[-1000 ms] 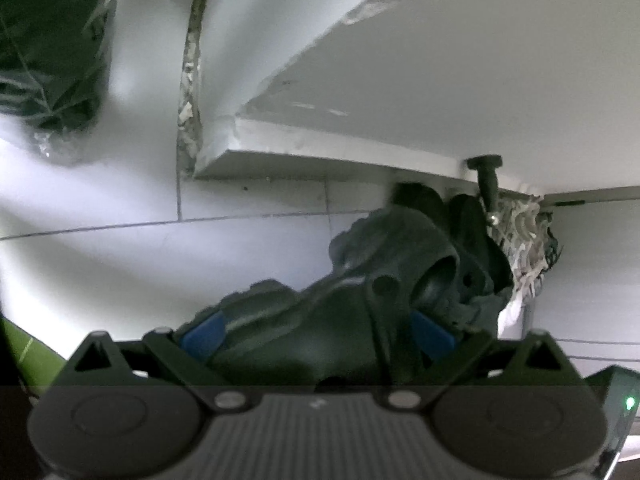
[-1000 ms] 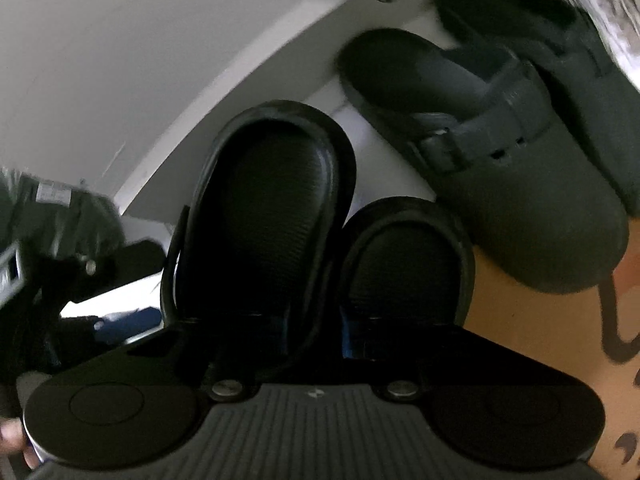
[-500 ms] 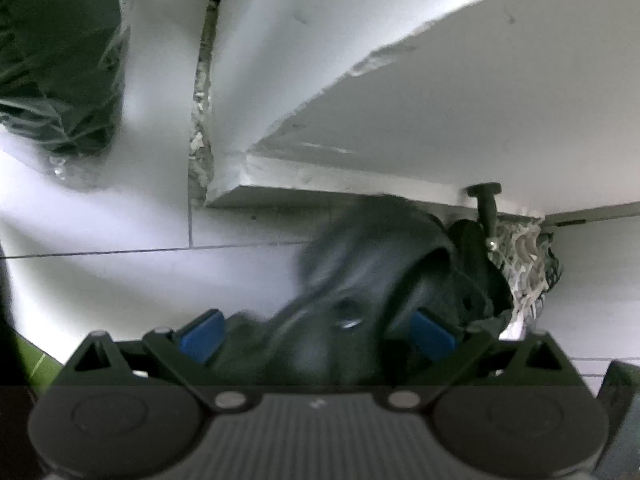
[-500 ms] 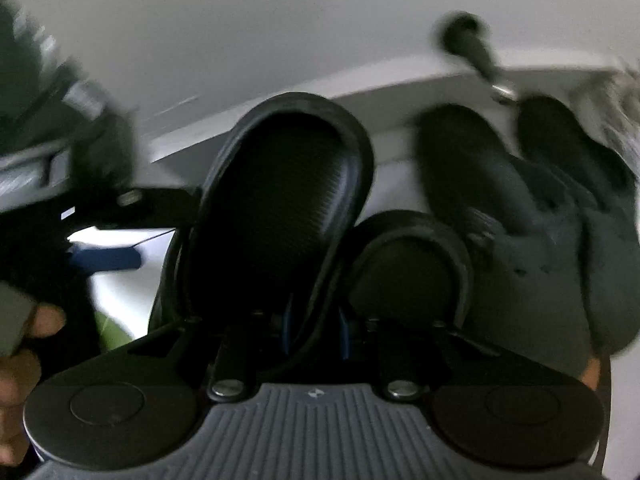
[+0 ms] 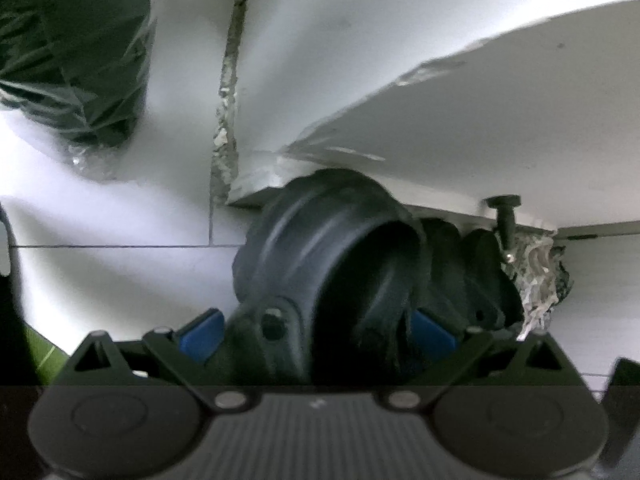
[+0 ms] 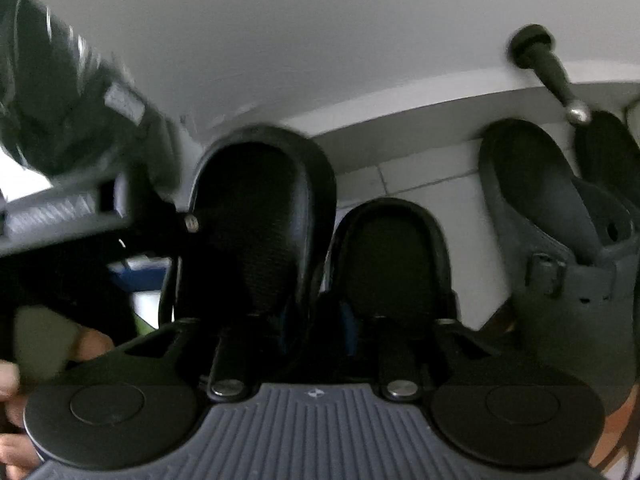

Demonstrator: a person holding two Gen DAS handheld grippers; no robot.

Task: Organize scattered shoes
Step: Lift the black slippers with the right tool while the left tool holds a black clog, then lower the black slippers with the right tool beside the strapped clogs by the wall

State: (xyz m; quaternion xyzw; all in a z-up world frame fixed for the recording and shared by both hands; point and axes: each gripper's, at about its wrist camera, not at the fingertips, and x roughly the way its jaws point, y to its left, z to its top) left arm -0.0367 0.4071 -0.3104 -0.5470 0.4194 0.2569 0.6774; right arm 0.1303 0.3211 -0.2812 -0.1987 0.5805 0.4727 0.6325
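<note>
Sandals: pair of black rubber open-heeled sandals (image 6: pixel 320 240) between the opening right tool (image 6: pixel 316 328), under the white door.
Left tool (image 5: pixel 316 332): wide around a dark rubber clog (image 5: pixel 328 264).
Risk: sandals may topple apart on release.

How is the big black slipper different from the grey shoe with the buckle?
The glossy black rubber slipper is darker than the matte grey clog. The clog has a buckled strap and small holes; the slipper shows neither. Both are dark, round-ended shoes.
</note>
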